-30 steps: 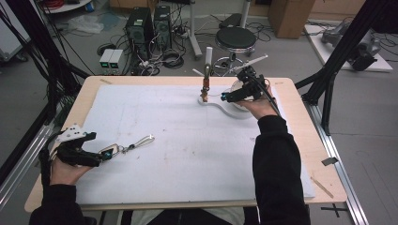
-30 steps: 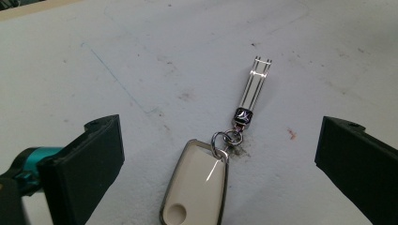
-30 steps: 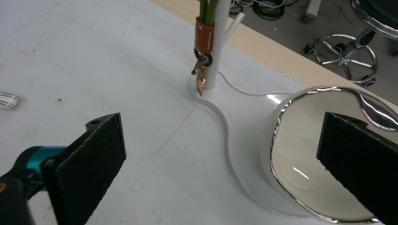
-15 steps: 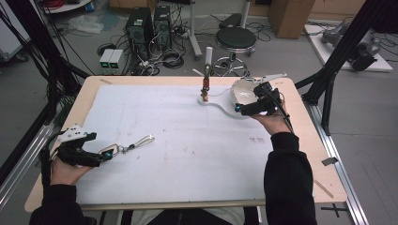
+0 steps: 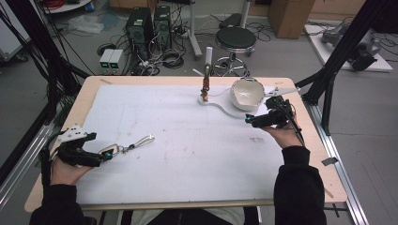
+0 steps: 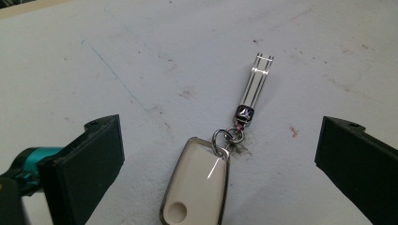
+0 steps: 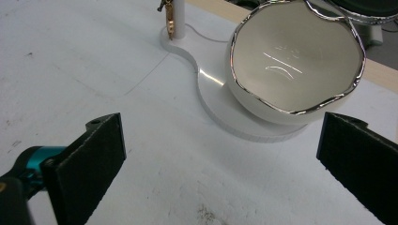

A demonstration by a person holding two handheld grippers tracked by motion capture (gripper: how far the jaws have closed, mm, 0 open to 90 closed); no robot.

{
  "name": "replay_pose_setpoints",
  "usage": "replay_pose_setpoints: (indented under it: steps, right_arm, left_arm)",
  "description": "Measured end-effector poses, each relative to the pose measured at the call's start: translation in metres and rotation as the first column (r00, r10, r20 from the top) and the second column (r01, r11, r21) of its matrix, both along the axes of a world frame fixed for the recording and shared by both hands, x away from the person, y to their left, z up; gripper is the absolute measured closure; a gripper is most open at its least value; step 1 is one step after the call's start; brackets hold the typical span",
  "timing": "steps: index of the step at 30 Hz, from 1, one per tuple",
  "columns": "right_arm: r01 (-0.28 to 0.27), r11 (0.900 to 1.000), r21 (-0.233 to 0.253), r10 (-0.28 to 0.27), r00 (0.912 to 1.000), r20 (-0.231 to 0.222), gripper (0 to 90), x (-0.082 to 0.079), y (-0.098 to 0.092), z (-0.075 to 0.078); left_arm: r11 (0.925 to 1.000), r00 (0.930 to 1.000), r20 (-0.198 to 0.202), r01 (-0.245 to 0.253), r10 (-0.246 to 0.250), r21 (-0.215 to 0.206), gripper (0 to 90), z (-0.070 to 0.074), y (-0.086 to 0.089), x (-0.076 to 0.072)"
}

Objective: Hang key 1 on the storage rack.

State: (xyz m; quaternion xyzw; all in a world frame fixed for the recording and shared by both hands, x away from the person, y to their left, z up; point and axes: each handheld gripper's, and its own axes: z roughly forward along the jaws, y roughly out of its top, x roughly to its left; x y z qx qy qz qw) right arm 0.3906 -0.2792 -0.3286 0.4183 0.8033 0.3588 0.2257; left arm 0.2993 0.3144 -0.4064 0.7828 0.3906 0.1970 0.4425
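Observation:
A white key fob (image 6: 196, 187) with a silver rim lies flat on the white table cover, joined by a ring to a shiny metal strap (image 6: 256, 82). My left gripper (image 6: 220, 154) is open, one jaw on each side of the fob, touching neither. From above, the left gripper (image 5: 104, 154) sits at the table's left front, with the strap (image 5: 143, 140) pointing away from it. A white bowl (image 7: 295, 61) with a silver rim rests on a white stand base (image 7: 220, 101). My right gripper (image 7: 220, 159) is open and empty, short of the bowl (image 5: 248, 93).
A thin post (image 5: 205, 84) with a brass hook rises from the far end of the stand base. The wooden table edge (image 5: 319, 154) runs just right of the right hand. Black frame legs (image 5: 338, 61), a stool and computer gear stand beyond the table.
My right gripper has drawn back from over the bowl, to the right and nearer the person, leaving the bowl uncovered. The left gripper and key fob have not moved.

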Motion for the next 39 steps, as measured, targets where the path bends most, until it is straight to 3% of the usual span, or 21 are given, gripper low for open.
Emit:
replay_pose_setpoints:
  steps: [8,19,25,39]
  right_arm:
    - [0.014,0.999,0.042,-0.014,0.9999,0.001,0.6,-0.014,-0.016,-0.009]
    - [0.004,0.999,0.040,-0.003,0.9999,-0.010,0.6,-0.031,-0.023,-0.034]
    - [-0.004,0.998,0.070,0.005,1.0000,-0.008,0.6,-0.040,-0.025,-0.040]
    - [-0.023,0.996,0.084,0.025,0.9996,-0.016,0.7,-0.056,-0.034,-0.056]
  left_arm:
    - [1.0000,1.0000,-0.004,-0.001,0.001,-0.001,2.0,0.000,-0.001,0.000]
    - [1.0000,1.0000,-0.009,-0.001,0.001,0.007,2.0,-0.001,-0.001,0.000]
    - [1.0000,0.9999,-0.011,0.004,-0.004,0.008,2.0,-0.001,-0.001,0.000]
    - [1.0000,0.9998,-0.022,-0.004,0.004,-0.009,2.0,-0.005,0.002,0.000]
